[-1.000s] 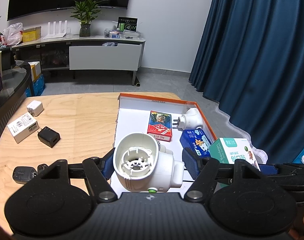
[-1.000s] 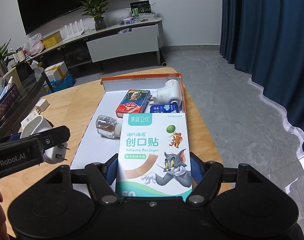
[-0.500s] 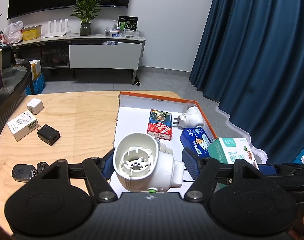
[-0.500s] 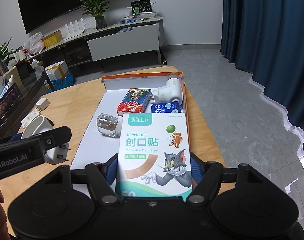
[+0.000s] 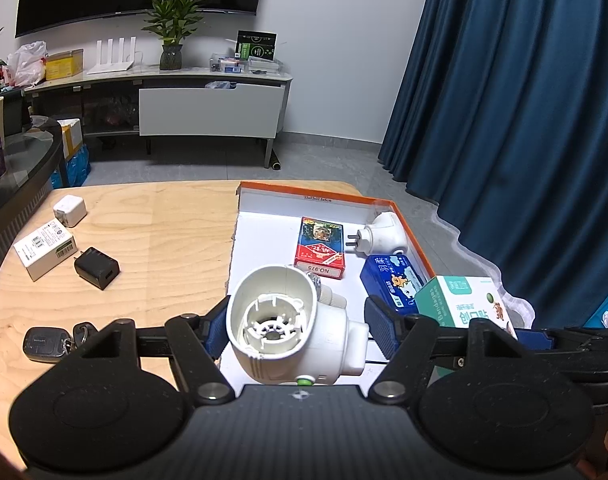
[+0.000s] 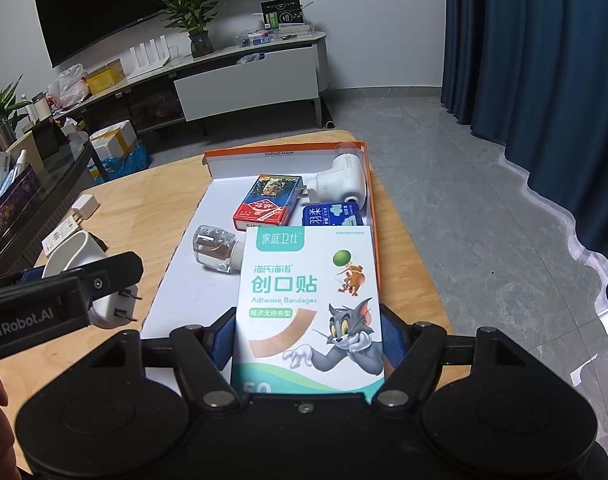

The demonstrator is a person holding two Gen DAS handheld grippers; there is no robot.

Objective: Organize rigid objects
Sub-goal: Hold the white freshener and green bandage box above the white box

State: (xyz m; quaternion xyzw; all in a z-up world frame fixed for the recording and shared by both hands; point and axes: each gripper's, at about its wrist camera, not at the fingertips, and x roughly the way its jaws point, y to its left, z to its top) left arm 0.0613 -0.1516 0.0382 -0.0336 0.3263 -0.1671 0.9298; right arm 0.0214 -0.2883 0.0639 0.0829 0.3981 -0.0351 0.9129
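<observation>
My left gripper (image 5: 296, 322) is shut on a white plug-in vaporizer (image 5: 288, 320), held above the near left edge of the orange-rimmed white tray (image 5: 264, 220); it also shows in the right wrist view (image 6: 84, 276). My right gripper (image 6: 306, 338) is shut on a bandage box (image 6: 310, 304) with a cat-and-mouse cartoon, held above the tray's near right part; the box also shows in the left wrist view (image 5: 460, 306). In the tray lie a red card box (image 6: 268, 200), a second white vaporizer (image 6: 342, 182), a blue packet (image 6: 332, 216) and a clear liquid bottle (image 6: 216, 248).
On the wooden table (image 5: 152, 248) left of the tray lie a black charger (image 5: 97, 268), a white labelled box (image 5: 45, 249), a white cube charger (image 5: 69, 210) and a car key (image 5: 48, 344). Dark blue curtains (image 5: 524, 120) hang at the right. A TV cabinet (image 5: 208, 108) stands behind.
Both grippers have risen and drawn back slightly with their loads; the table objects sit a little farther in view. Both grips are unchanged.
</observation>
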